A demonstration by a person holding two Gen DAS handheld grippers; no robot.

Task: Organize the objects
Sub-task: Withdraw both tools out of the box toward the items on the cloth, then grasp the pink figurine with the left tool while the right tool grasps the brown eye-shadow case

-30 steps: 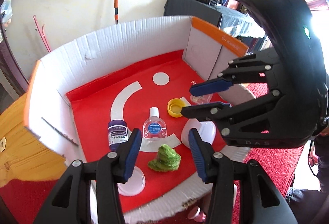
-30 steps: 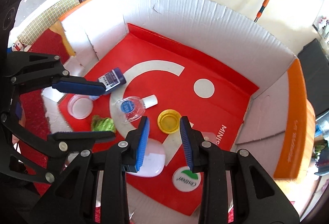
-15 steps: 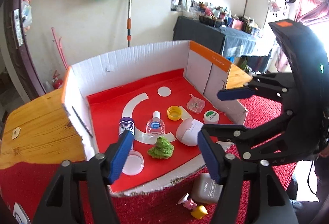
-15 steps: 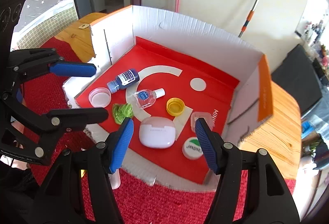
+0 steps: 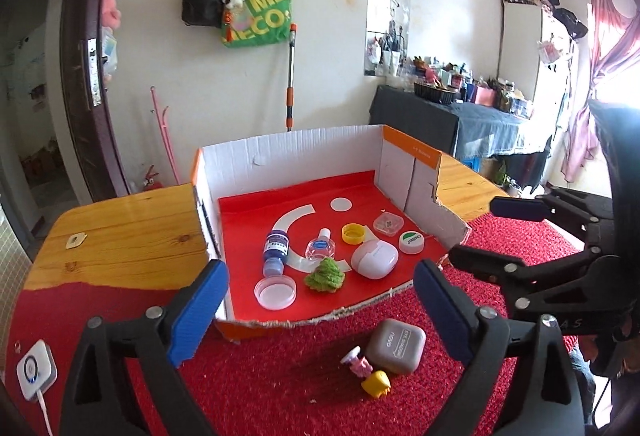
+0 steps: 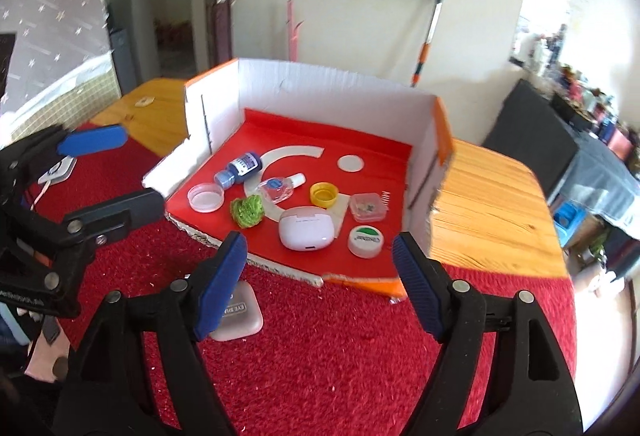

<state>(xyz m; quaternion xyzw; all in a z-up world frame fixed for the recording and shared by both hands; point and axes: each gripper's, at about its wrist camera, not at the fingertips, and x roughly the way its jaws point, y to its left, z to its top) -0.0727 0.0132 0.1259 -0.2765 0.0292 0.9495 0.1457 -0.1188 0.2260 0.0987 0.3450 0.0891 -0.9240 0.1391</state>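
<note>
Opening, both your left gripper (image 5: pixel 320 300) and right gripper (image 6: pixel 320 284) hold nothing; pinch the stiff, light grey case (image 5: pixel 395 346) across its flat sides.

Both wrist cameras look down, near, sharing the cardboard box (image 5: pixel 288 151).

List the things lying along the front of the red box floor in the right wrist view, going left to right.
Clear round plastic lid → green knitted tuft → white rounded plastic case → small white round tin with a green label.
</note>
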